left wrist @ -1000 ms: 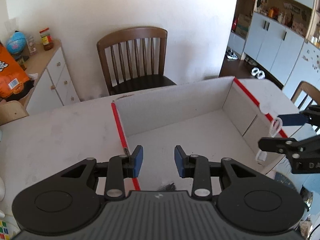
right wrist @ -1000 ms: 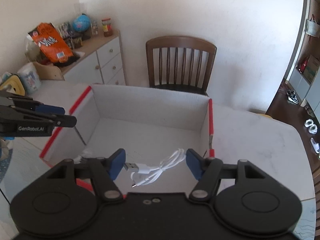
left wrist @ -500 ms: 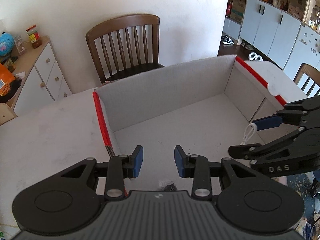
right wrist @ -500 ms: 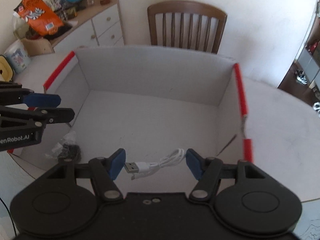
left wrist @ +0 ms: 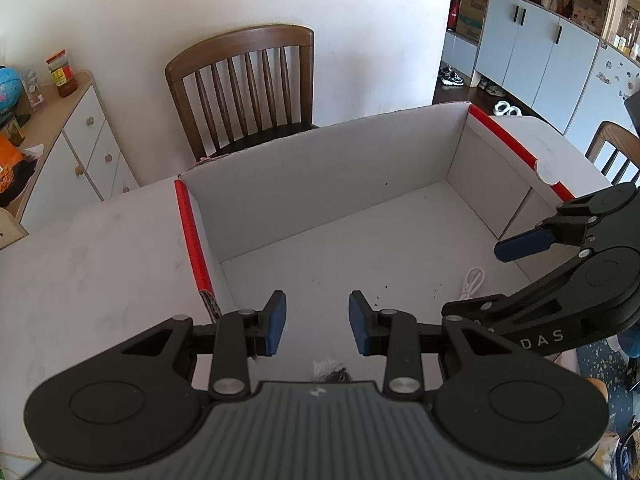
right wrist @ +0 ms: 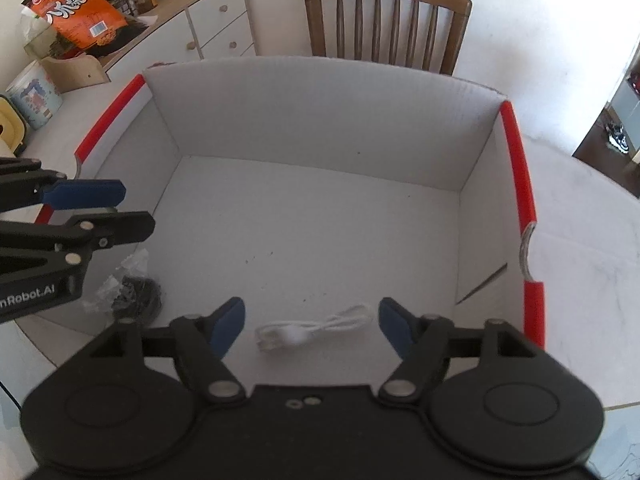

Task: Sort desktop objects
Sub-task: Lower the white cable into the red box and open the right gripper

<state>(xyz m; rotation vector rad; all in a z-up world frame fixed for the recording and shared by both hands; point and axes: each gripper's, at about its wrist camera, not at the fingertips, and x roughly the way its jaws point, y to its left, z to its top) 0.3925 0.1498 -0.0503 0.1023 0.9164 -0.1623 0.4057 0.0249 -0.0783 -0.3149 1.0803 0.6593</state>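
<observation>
A white cardboard box [left wrist: 320,184] with red-taped edges stands open on the table. Over its near left corner, my left gripper [left wrist: 316,312] holds its blue pads a narrow gap apart with nothing between them. A small clear bag of black parts [right wrist: 132,292] lies on the box floor just under it. My right gripper [right wrist: 312,316] hangs low inside the box near the front right, its jaws opening. The coiled white USB cable [right wrist: 312,328] lies on the floor between the pads, touching neither. The left wrist view shows a loop of the cable [left wrist: 474,282] beside the right gripper's fingers [left wrist: 524,242].
A wooden chair [left wrist: 248,80] stands behind the box against the white wall. A white drawer cabinet [left wrist: 80,140] at the left carries an orange snack bag [right wrist: 76,16], jars and a globe. A round tin [right wrist: 34,96] sits on the table [left wrist: 92,260] left of the box.
My right gripper has sunk into the box with the cable. Its jaws have spread, and the cable now lies loose on the floor. My left gripper dropped slightly.
</observation>
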